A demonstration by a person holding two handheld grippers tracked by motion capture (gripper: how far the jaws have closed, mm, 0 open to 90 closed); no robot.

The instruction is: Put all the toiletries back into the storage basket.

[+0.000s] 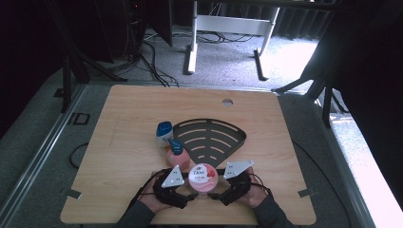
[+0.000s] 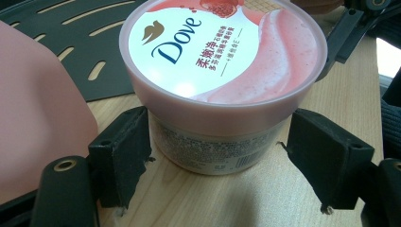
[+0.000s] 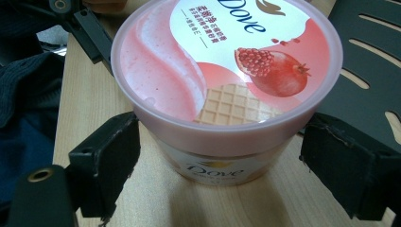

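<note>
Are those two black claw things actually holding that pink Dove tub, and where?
Not yet, it seems. Both the left gripper and right gripper straddle the Dove tub below its lid, with gaps visible beside its wall.

Pink Dove tub (image 3: pixel 227 94) upright on wooden table (image 3: pixel 94 94), between the right tool's (image 3: pixel 222 156) spread jaws, seemingly untouched
</note>
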